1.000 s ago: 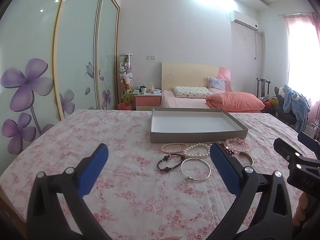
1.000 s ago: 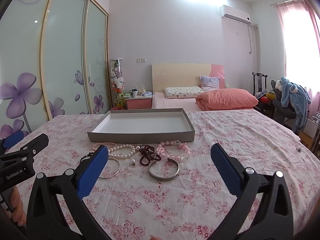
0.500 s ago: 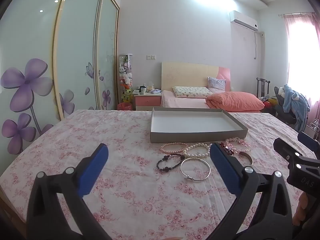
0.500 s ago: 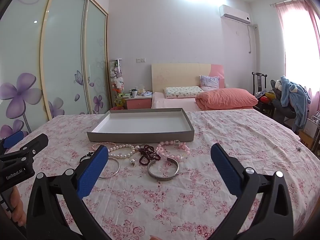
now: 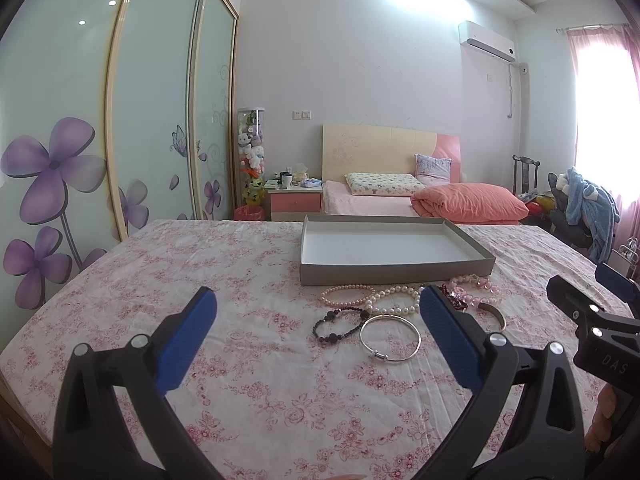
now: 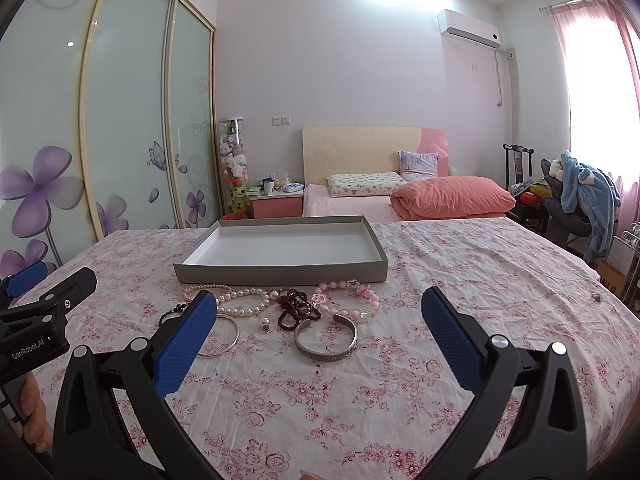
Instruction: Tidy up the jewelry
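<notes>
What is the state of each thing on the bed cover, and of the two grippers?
Left gripper: open, holds nothing.
Right gripper: open, holds nothing.
Tray: empty, flat on the bed cover.
Silver cuff: lying flat, outside the tray.
Thin bangle: lying flat, outside the tray.
Pearl bracelet: outside the tray.
Dark bead bracelet: outside the tray.

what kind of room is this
A bedroom in a home, most likely. A bed with pillows stands against the far wall, a flowered sliding wardrobe lines the left side, and a nightstand sits beside the bed.
</notes>
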